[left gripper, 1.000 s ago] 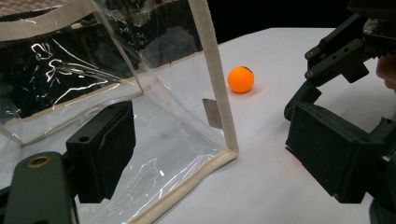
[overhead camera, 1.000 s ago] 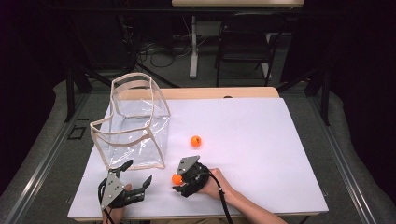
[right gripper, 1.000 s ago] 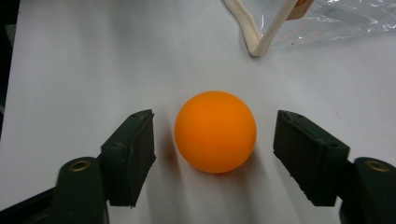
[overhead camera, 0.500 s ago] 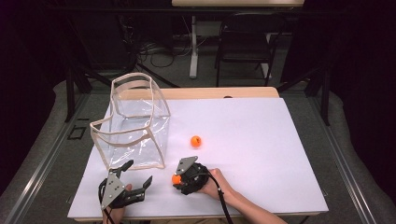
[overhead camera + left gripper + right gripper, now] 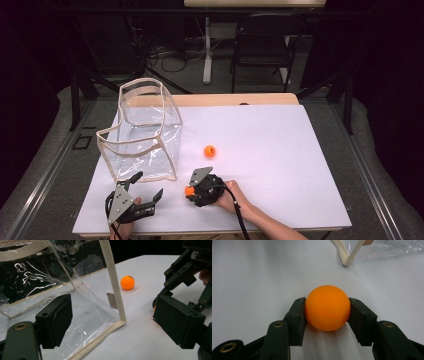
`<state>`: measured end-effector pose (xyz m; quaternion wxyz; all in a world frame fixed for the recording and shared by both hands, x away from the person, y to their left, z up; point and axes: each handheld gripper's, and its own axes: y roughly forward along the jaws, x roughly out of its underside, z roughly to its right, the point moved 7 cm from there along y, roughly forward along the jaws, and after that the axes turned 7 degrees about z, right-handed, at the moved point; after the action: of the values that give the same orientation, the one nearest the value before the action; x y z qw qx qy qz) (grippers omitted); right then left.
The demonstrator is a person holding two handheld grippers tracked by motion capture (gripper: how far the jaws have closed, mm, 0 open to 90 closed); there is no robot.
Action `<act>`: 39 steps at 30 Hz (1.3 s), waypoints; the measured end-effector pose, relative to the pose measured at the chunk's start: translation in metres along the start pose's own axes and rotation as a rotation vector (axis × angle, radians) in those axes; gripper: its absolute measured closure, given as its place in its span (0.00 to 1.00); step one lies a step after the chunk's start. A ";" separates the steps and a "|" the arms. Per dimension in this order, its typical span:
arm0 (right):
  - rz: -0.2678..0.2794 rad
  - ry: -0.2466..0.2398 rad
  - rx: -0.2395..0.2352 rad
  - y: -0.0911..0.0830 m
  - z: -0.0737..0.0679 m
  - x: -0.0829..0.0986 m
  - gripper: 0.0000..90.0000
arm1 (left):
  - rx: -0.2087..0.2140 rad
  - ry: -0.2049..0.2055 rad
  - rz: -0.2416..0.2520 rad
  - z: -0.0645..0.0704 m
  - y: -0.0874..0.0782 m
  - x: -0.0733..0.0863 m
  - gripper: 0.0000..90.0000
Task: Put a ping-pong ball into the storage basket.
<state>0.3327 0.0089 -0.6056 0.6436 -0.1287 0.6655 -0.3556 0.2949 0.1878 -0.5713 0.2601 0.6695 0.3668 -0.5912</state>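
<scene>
An orange ball (image 5: 327,307) sits pinched between the jaws of my right gripper (image 5: 190,191), low over the white table near its front edge. A second orange ball (image 5: 209,151) (image 5: 127,282) lies loose on the table farther out, right of the clear bag. The clear plastic bag (image 5: 142,135) (image 5: 75,290) with beige trim stands upright and open at the left. My left gripper (image 5: 147,187) (image 5: 112,322) is open just in front of the bag's near corner, with nothing between its jaws.
The white table top (image 5: 280,150) stretches wide to the right and behind the loose ball. A wooden strip (image 5: 235,99) runs along the far edge. A dark chair (image 5: 260,55) and cables stand beyond the table.
None of the objects has shifted noticeably; the right gripper stays shut on its ball and the left stays open by the bag.
</scene>
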 end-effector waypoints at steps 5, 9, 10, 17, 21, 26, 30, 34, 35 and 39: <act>0.011 0.002 0.004 -0.003 0.001 -0.002 0.56 | 0.000 0.001 0.002 0.000 0.000 0.000 0.17; 0.017 0.006 0.004 -0.007 0.002 -0.002 0.56 | -0.001 0.000 0.002 0.000 0.000 0.000 0.17; 0.018 0.009 0.008 -0.008 0.002 -0.002 0.56 | -0.001 0.000 0.002 0.000 0.000 0.000 0.17; 0.035 0.012 0.021 -0.016 0.005 -0.003 0.56 | 0.000 0.000 0.001 0.000 0.000 0.000 0.17; 0.044 0.014 0.026 -0.019 0.007 -0.004 0.56 | -0.001 -0.001 0.001 0.000 0.000 0.000 0.17; 0.056 0.021 0.037 -0.025 0.009 -0.005 0.56 | 0.001 0.000 0.003 0.000 0.000 0.000 0.17; 0.059 0.022 0.041 -0.029 0.011 -0.005 0.56 | -0.001 -0.002 0.001 0.000 0.000 0.000 0.17; 0.061 0.027 0.047 -0.031 0.012 -0.005 0.56 | 0.000 -0.001 0.003 0.000 0.000 0.000 0.17; 0.064 0.024 0.048 -0.032 0.013 -0.005 0.56 | -0.001 -0.002 0.002 0.000 0.000 0.000 0.17; 0.067 0.027 0.053 -0.034 0.014 -0.005 0.56 | -0.001 -0.003 0.003 0.000 0.000 0.000 0.17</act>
<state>0.3365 -0.0166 -0.5789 0.6495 -0.0844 0.6683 -0.3528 0.2951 0.1876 -0.5713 0.2618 0.6692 0.3655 -0.5916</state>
